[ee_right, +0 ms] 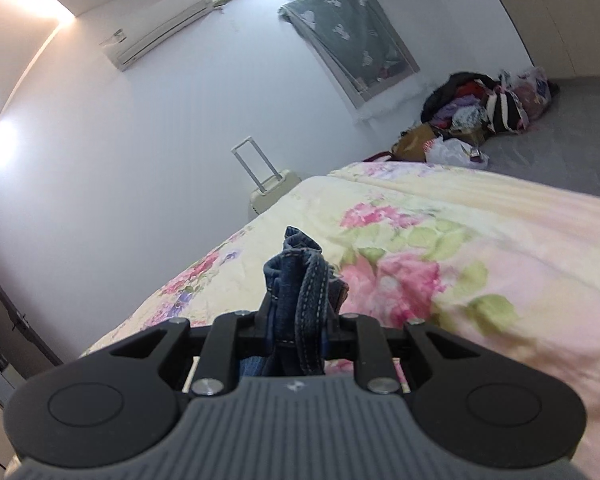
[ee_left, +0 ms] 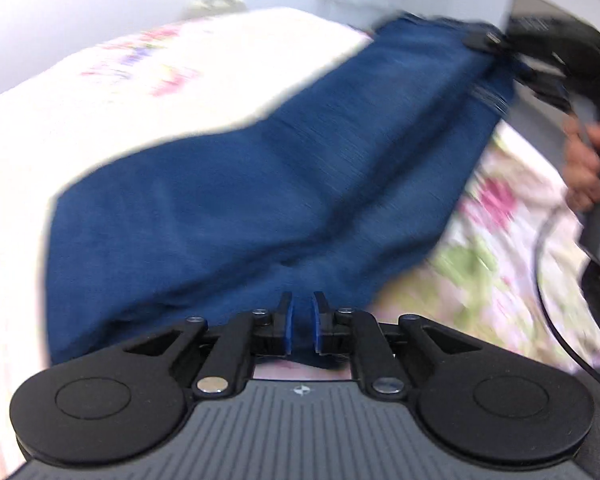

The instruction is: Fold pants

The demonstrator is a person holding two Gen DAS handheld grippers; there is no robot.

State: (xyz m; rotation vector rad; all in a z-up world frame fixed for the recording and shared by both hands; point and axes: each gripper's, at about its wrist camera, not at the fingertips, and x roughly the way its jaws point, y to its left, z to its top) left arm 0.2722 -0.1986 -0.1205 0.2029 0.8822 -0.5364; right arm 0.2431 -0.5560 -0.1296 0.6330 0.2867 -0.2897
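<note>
The blue denim pants (ee_left: pixel 260 184) stretch across the floral bed in the left wrist view, blurred by motion. My left gripper (ee_left: pixel 302 322) is shut on the near edge of the pants, its blue pads pinching the cloth. My right gripper (ee_left: pixel 496 46) shows at the upper right of that view, shut on the far end of the pants and holding it lifted. In the right wrist view the right gripper (ee_right: pixel 298 320) is shut on a bunched hem of the pants (ee_right: pixel 300 276) with stitched seams, above the bed.
The bed has a floral cover (ee_right: pixel 440 248). A cream suitcase (ee_right: pixel 272 192) stands by the white wall beyond the bed. A pile of clothes and bags (ee_right: pixel 480 112) lies on the grey floor. A black cable (ee_left: pixel 548 280) hangs at the right.
</note>
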